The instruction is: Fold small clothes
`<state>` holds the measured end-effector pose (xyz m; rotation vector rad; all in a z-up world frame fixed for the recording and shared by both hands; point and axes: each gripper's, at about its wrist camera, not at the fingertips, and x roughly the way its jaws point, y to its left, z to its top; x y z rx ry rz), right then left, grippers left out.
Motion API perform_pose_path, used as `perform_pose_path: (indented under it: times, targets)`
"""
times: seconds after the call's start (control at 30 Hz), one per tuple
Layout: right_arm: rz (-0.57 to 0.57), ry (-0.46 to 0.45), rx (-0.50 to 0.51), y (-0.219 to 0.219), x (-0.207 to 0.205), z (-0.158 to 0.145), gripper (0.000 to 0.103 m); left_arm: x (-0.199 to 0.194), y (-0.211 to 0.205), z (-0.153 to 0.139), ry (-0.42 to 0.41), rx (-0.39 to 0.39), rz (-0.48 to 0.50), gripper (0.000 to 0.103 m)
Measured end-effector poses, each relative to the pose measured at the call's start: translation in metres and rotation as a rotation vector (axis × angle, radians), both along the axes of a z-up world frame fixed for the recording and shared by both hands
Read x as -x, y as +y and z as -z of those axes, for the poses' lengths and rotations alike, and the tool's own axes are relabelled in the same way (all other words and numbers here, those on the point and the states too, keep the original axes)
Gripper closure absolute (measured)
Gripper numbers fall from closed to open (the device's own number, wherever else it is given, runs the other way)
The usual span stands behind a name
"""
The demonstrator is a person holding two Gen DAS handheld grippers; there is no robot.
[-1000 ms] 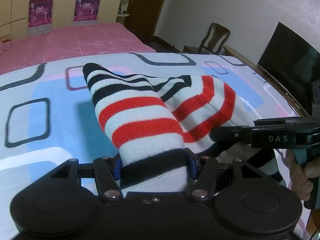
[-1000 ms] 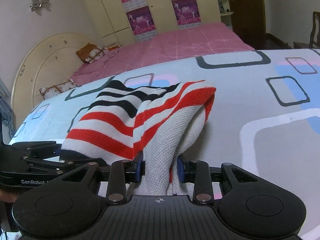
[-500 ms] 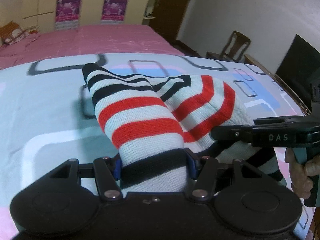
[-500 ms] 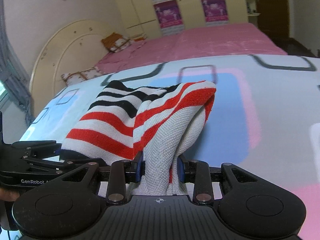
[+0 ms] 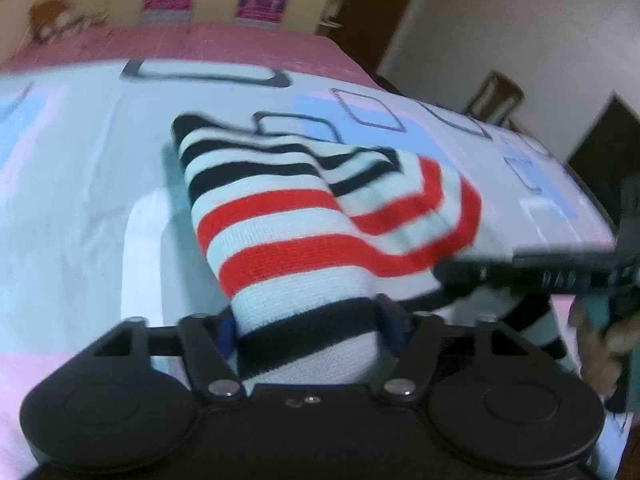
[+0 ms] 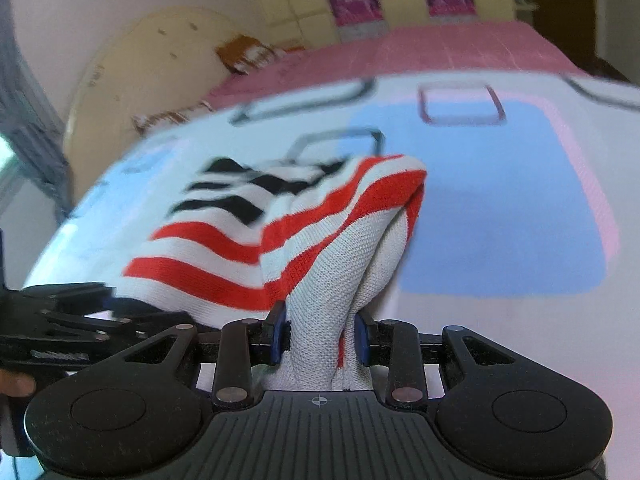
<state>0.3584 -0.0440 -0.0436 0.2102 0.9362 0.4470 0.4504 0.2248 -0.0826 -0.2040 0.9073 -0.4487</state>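
**Striped knit garment pinched at two points above the patterned sheet**

Striped knit garment, in bands of white, red and black, is held up over the bed between both grippers. In the left wrist view it fills the middle of the frame, its black-and-white end reaching toward 11 o'clock and its red-banded fold bulging toward 2 o'clock. The left gripper is closed on a black-striped edge of the cloth at 6 o'clock, the fabric bunched between its blue pads. The right gripper enters that view from 3 o'clock, its black body lying across the garment's near right edge, with a hand on its handle at about 4 o'clock.

In the right wrist view the right gripper is clamped on a gathered white neck of the same garment, which rises from 6 o'clock and spreads toward 10 o'clock. The left gripper shows at 8 o'clock, touching the garment's lower left edge.

Beneath lies a bedsheet printed with blue, pink and white blocks and dark rounded rectangles. A pink bedspread sits beyond it at 12 o'clock, a wooden chair at 2 o'clock, and a rounded cream headboard at 10 o'clock in the right view. Both views are motion-blurred.
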Motion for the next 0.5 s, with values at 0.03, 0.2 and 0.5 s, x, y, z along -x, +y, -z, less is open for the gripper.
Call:
perform_pose_path:
  times: [0.03,0.2,0.5]
  targets:
    - [0.025,0.029,-0.032,-0.005,-0.002,0.01,0.07,-0.001,0.004,0.004,0.018,0.042,-0.011,0.031]
    - [0.052,0.053,-0.107,-0.018,-0.007,0.017,0.07,-0.003,0.009,0.01,0.014,0.076,-0.013,0.024]
    - [0.07,0.073,-0.135,-0.042,-0.003,0.004,0.062,0.01,0.034,-0.01,-0.069,0.074,-0.009,0.021]
